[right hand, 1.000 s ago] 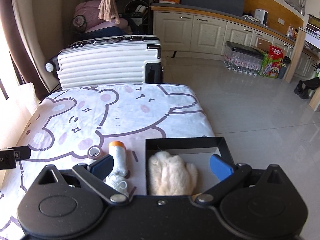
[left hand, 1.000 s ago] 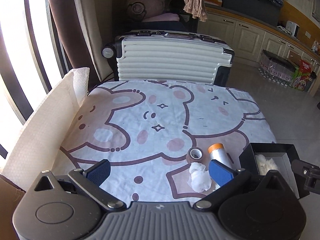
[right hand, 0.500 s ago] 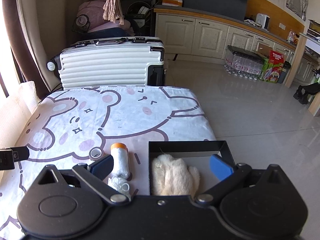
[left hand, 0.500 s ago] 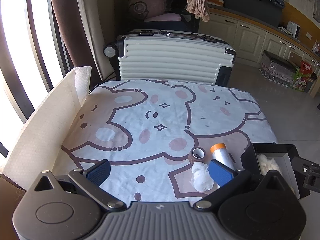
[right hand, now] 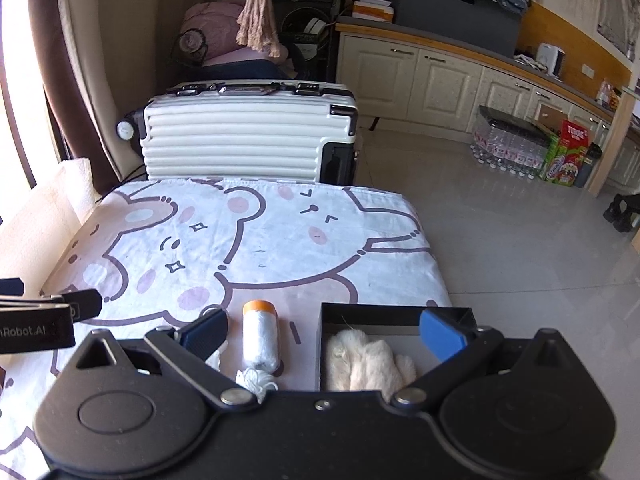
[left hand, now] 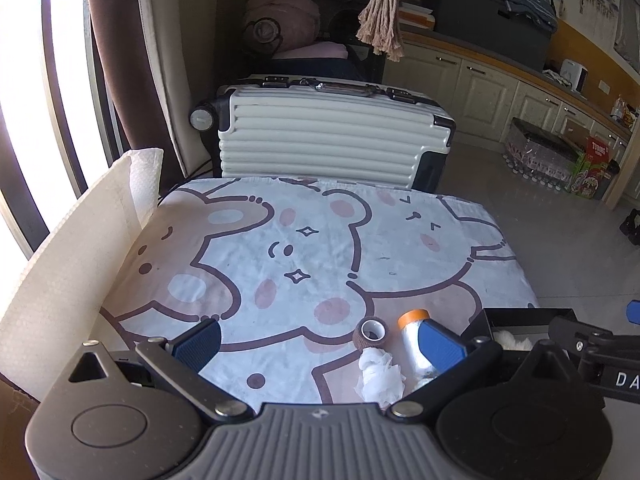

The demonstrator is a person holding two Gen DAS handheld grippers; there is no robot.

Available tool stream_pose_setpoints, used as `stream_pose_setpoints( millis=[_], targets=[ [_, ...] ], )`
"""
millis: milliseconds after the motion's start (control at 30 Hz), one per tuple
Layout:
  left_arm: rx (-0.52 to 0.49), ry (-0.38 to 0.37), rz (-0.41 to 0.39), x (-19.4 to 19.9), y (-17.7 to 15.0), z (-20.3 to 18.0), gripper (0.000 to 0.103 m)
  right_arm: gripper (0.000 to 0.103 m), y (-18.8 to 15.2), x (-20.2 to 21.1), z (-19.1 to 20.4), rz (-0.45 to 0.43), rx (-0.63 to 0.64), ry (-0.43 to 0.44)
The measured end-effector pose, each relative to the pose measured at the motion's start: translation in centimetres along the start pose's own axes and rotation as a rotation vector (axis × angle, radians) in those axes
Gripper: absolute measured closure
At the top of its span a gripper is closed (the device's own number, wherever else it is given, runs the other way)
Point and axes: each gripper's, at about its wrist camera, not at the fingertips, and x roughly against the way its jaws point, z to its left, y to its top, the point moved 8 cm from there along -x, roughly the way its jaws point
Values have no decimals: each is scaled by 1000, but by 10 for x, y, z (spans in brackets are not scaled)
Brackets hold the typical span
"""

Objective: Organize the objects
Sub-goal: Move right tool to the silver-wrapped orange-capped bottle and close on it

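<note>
A black open box (right hand: 394,314) stands at the table's near right with a white fluffy item (right hand: 368,364) inside; the box also shows in the left wrist view (left hand: 520,316). Left of it lie an orange-capped white bottle (right hand: 260,336) (left hand: 414,342), a crumpled white wad (left hand: 378,374) (right hand: 254,380) and a brown tape roll (left hand: 370,332). My left gripper (left hand: 318,344) is open and empty, above the near table edge left of these items. My right gripper (right hand: 322,332) is open and empty, above the bottle and box.
The table carries a bear-print cloth (left hand: 304,248). A white ribbed suitcase (left hand: 332,140) stands behind the far edge. A foam-wrapped cardboard panel (left hand: 68,264) rises along the left side. Tiled floor (right hand: 520,240), cabinets and bottle crates are to the right.
Both grippers have risen and drawn back a little, so the table items sit lower in view. Both stay open; nothing on the table has moved.
</note>
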Motion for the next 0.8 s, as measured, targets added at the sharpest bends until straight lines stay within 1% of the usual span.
stream_pose_setpoints(
  millis=[133, 267, 433, 567, 667, 700, 733, 800],
  targets=[
    [3, -11, 4, -6, 1, -1, 0, 0, 9, -7, 0, 10, 23, -21],
    [-14, -15, 10, -14, 2, 0, 0, 0, 20, -17, 1, 19, 27, -32],
    [-21, -22, 26, -24, 3, 3, 0, 0, 31, -35, 5, 39, -27, -20],
    [-70, -21, 33, -33, 2, 4, 0, 0, 26, -56, 13, 64, -91, 48],
    [-104, -46, 33, -39, 2, 4, 0, 0, 20, -70, 16, 75, -123, 71],
    [-116, -62, 35, -42, 2, 4, 0, 3, 19, -74, 18, 82, -130, 80],
    [-124, -74, 39, -44, 1, 4, 0, 8, 19, -78, 19, 91, -135, 94],
    [-144, -104, 52, -49, -1, 2, 2, 11, 19, -86, 21, 102, -156, 117]
  ],
)
